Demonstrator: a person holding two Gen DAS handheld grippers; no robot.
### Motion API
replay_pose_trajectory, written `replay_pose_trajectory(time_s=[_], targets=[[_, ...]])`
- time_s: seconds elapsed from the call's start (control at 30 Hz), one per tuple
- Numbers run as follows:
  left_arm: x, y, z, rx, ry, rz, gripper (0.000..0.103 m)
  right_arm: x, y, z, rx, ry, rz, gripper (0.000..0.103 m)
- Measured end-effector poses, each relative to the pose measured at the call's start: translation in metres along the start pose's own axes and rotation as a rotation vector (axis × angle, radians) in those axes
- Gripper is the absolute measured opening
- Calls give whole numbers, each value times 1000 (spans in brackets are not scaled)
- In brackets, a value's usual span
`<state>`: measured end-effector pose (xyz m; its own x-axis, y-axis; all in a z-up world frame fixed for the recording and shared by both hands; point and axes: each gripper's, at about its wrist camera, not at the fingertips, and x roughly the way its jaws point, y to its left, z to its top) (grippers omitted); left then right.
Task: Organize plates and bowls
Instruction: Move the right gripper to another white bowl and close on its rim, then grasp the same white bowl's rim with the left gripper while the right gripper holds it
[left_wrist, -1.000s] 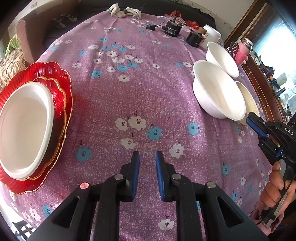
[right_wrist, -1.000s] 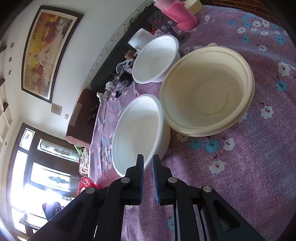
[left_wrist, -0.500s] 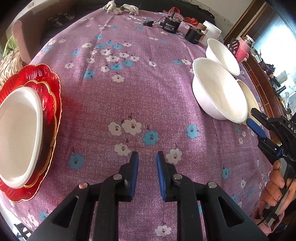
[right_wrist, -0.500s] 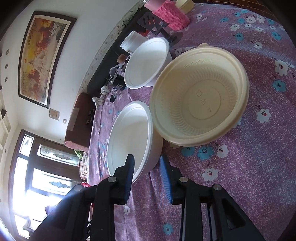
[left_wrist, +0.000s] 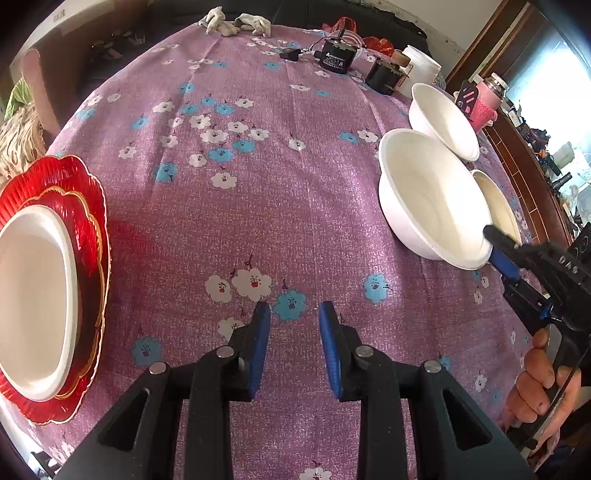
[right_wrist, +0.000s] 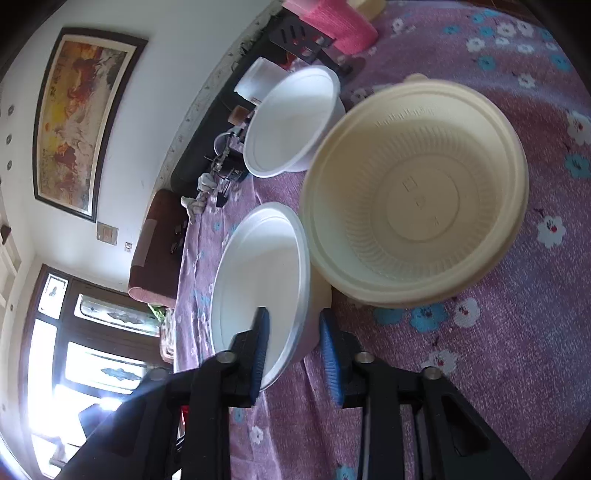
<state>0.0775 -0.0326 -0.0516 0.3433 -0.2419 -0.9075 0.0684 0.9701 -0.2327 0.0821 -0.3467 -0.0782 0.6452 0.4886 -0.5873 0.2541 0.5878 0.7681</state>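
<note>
A near white bowl (left_wrist: 428, 195) (right_wrist: 258, 291), a far white bowl (left_wrist: 443, 118) (right_wrist: 291, 122) and a cream bowl (left_wrist: 496, 206) (right_wrist: 413, 192) stand at the table's right. My right gripper (right_wrist: 293, 332) (left_wrist: 498, 247) is open, its jaws on either side of the near white bowl's rim, one inside and one outside. A white plate (left_wrist: 33, 299) lies on a stack of red scalloped plates (left_wrist: 88, 206) at the left. My left gripper (left_wrist: 293, 332) is open and empty above the purple flowered cloth (left_wrist: 258, 184).
Black adapters (left_wrist: 336, 57), a white cup (left_wrist: 421, 68), a pink bottle (left_wrist: 487, 99) and white gloves (left_wrist: 236, 22) crowd the far edge. A brown chair (left_wrist: 48, 74) stands beyond the left side.
My right gripper has opened and moved forward, so its jaws now straddle the near white bowl's rim. My left gripper has opened a little and drifted to the right.
</note>
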Motion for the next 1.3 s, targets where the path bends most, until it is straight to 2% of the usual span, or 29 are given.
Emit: replay_pose_trajectory(time_s=[0.03, 0.2, 0.43, 0.63, 0.73, 0.87, 1.07, 1.13, 1.2, 1.3], targets=[[1, 0, 1, -2, 1, 1, 26, -1, 0, -2, -7, 1, -2, 10], [3, -1, 10, -18, 4, -9, 26, -2, -6, -4, 12, 5, 9, 8], [5, -14, 48, -36, -16, -22, 28, -10, -10, -3, 20, 22, 36, 8], [28, -27, 71, -61, 35, -37, 31, -9, -12, -1, 32, 27, 39, 8], [37, -33, 74, -77, 56, -85, 31, -9, -13, -1, 31, 28, 38, 8], [42, -36, 78, -92, 54, -92, 31, -9, -14, 0, 30, 26, 32, 8], [23, -24, 82, -139, 20, -151, 31, -9, -15, 1, 32, 26, 34, 8], [17, -28, 84, -126, -2, -147, 32, -9, -14, 1, 28, 25, 33, 8], [19, -39, 86, -89, -10, -121, 37, -9, -14, 1, 29, 24, 32, 8], [36, -44, 88, -94, 36, -134, 37, -8, -16, 1, 35, 24, 29, 8]])
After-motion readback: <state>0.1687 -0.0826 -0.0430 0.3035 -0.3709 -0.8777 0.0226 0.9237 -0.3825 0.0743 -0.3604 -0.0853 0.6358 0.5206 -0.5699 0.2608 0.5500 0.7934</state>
